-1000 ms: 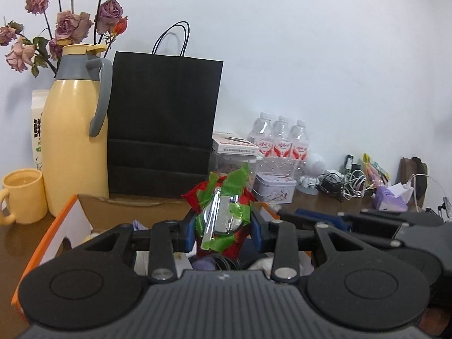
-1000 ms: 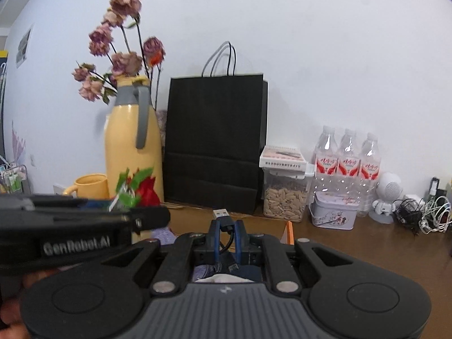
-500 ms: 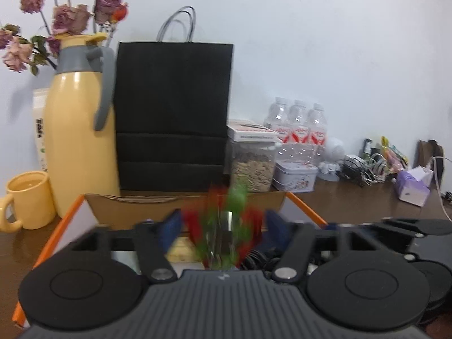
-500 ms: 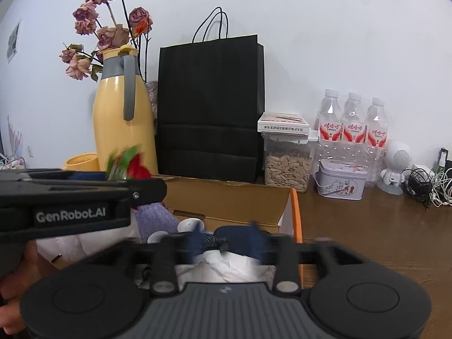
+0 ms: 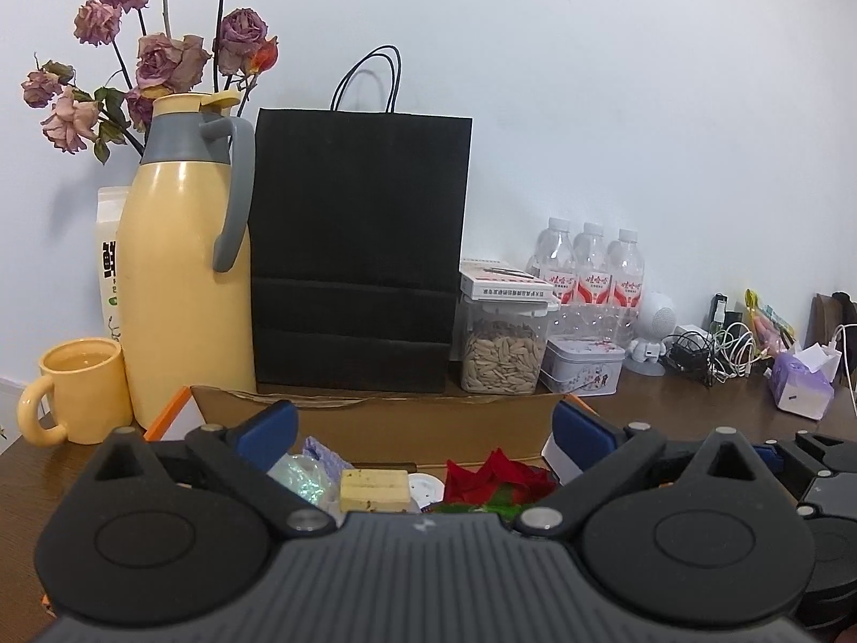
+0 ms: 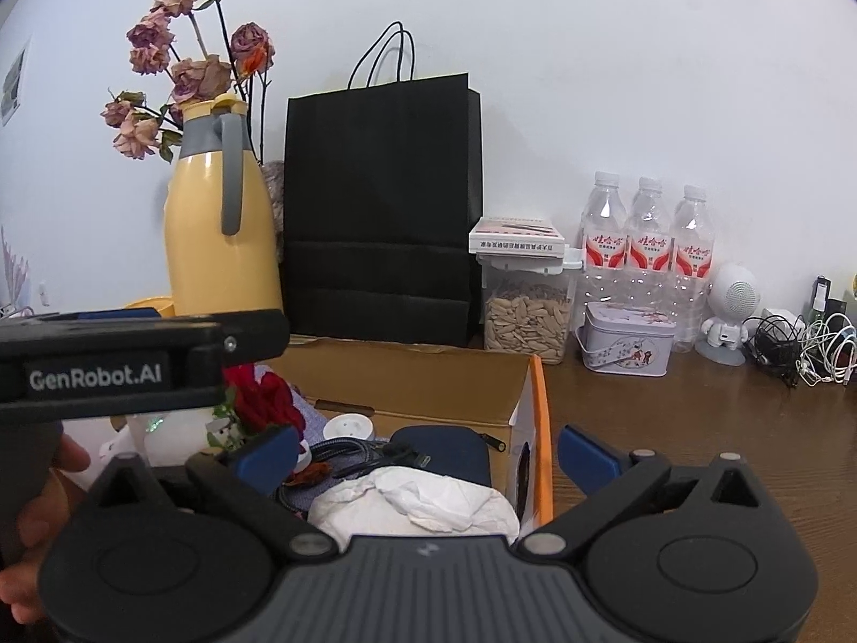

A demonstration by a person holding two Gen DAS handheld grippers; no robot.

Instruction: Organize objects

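An open cardboard box (image 5: 439,423) with orange edges lies right below both grippers. My left gripper (image 5: 423,431) is opening, its blue pads far apart and touching nothing. Under it in the box lie a red and green flower-like bundle (image 5: 498,479), a yellow sponge block (image 5: 375,490) and a white round piece (image 5: 426,485). My right gripper (image 6: 426,455) is opening too, with nothing pressed between its pads. Beneath it are a black cable (image 6: 364,453), a dark blue pouch (image 6: 450,447) and a crumpled white cloth (image 6: 418,503). The left gripper (image 6: 134,369) shows at the left of the right wrist view.
Behind the box stand a yellow jug (image 5: 182,278) with dried roses, a black paper bag (image 5: 359,252), a yellow mug (image 5: 80,388), a seed jar (image 5: 501,353), a tin (image 5: 584,372) and three water bottles (image 5: 589,273). Tangled cables (image 5: 712,348) and a tissue pack (image 5: 801,388) lie at the right.
The left gripper let go of the red and green bundle, which now lies in the box. The right gripper released the black cable into the box. Both pairs of jaws spread wide.
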